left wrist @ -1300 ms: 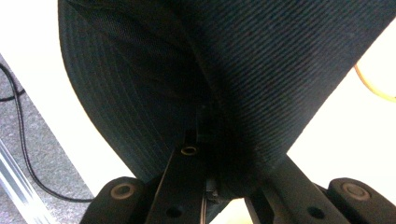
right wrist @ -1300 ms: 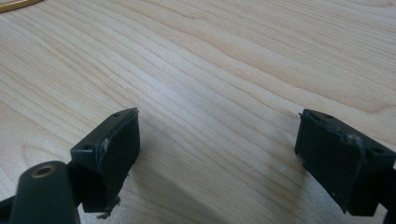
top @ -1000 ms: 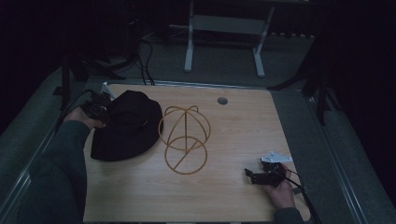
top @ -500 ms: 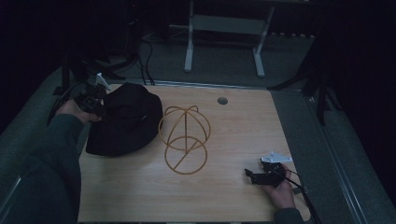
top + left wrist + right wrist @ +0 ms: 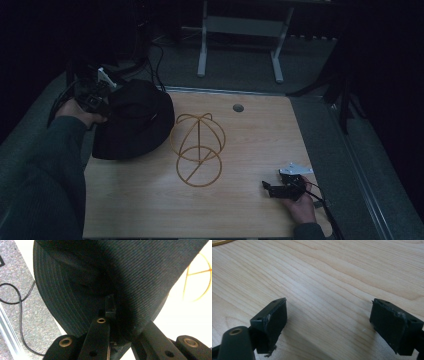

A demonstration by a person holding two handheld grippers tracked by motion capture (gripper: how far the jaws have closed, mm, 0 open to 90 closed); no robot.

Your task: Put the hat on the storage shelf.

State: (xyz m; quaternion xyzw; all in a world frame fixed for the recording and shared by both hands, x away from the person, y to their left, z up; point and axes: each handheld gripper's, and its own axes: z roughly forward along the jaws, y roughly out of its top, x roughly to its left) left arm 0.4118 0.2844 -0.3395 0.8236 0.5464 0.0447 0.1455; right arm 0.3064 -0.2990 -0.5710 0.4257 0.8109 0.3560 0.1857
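Observation:
A black brimmed hat [image 5: 132, 120] hangs tilted over the table's far left corner, its brim lifted off the wood. My left gripper [image 5: 100, 97] is shut on the hat's brim at its left side. In the left gripper view the hat [image 5: 112, 272] covers most of the frame and the brim is pinched between the jaws of the left gripper [image 5: 111, 315]. A gold wire hat stand [image 5: 198, 147] rests mid-table, just right of the hat. My right gripper [image 5: 270, 189] lies low on the table at the front right, open; in its own view the right gripper [image 5: 328, 315] has only bare wood between its jaws.
The wooden table [image 5: 250, 135] has a round cable hole [image 5: 238, 107] near its far edge. A grey carpeted floor with black cables [image 5: 157, 55] lies beyond, with a white table frame [image 5: 240, 30] behind. The stand's edge [image 5: 197, 277] shows at the right of the left gripper view.
My left gripper has lifted the hat's brim and pulled it up and to the far left, so the hat now tilts off the table. The right gripper has stayed put.

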